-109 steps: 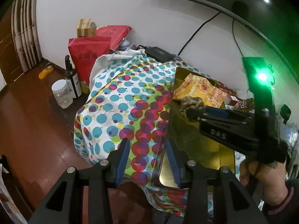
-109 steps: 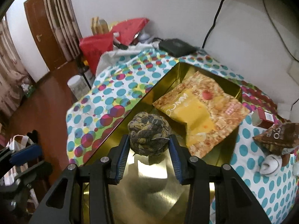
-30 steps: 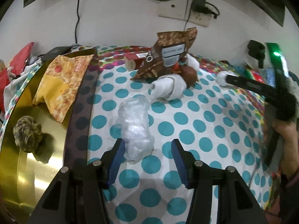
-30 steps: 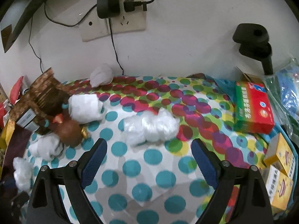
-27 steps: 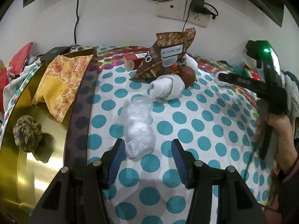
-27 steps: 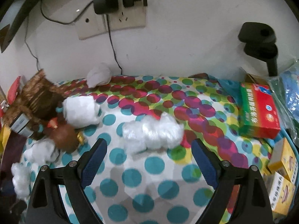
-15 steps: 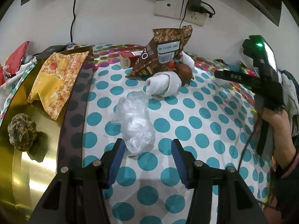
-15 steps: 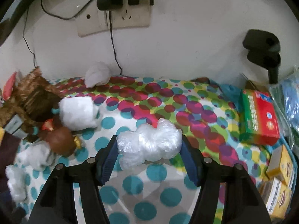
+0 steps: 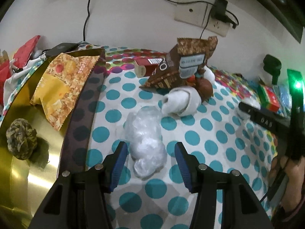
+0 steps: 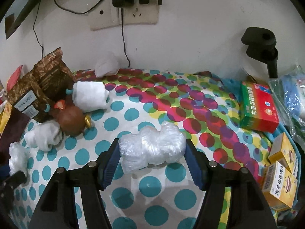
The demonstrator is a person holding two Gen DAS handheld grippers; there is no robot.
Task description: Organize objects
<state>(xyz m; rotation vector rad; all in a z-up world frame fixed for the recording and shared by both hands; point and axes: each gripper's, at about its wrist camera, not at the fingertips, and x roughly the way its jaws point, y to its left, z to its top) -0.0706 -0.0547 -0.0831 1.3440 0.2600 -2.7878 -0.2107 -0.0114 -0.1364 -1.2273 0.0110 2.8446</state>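
The right gripper (image 10: 152, 154) was seen w/ its jaws opening slightly, pads touching both ends of a crumpled clear plastic-film wad (image 10: 152, 146) on the polka-dot tablecloth (image 10: 171, 105). The left gripper (image 9: 150, 158) was held wide, unclamped, astride a second clear plastic wad (image 9: 146, 133) just beside the gold metal tray (image 9: 38, 171), where a braided brown-green rope ball (image 9: 21, 138) and orange-yellow snack packet (image 9: 63, 87) were already placed. For a clean lift, each wad should probably be squeezed firmly at mid-body, since film compresses & slips, then carried well over the tray wall before release.
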